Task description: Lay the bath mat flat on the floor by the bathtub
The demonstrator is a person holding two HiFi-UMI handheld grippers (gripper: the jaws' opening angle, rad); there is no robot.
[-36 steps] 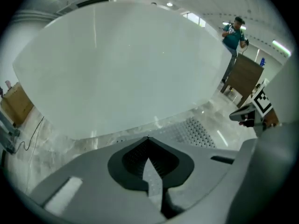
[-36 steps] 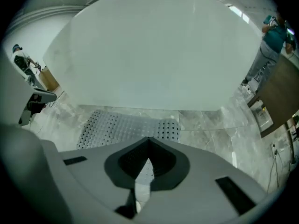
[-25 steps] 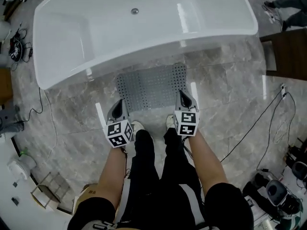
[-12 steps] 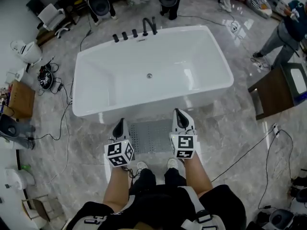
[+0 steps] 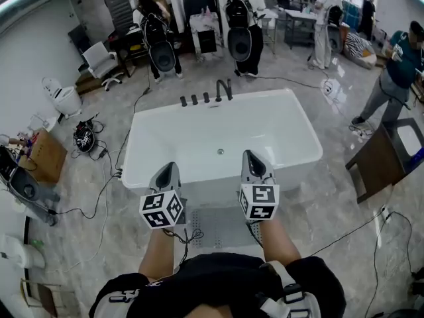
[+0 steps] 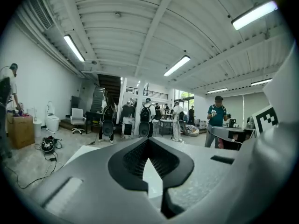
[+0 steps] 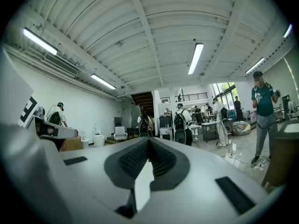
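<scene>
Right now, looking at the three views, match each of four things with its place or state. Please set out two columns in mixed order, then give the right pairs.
Things:
1. bath mat
2. black tap
3. right gripper
4. brown table

Places or states:
A. on the far rim of the bathtub
B. jaws together, nothing between them
C. on the floor along the bathtub's near side
D. on the floor to the right of the bathtub

Pairs: 1-C, 2-A, 3-B, 4-D
</scene>
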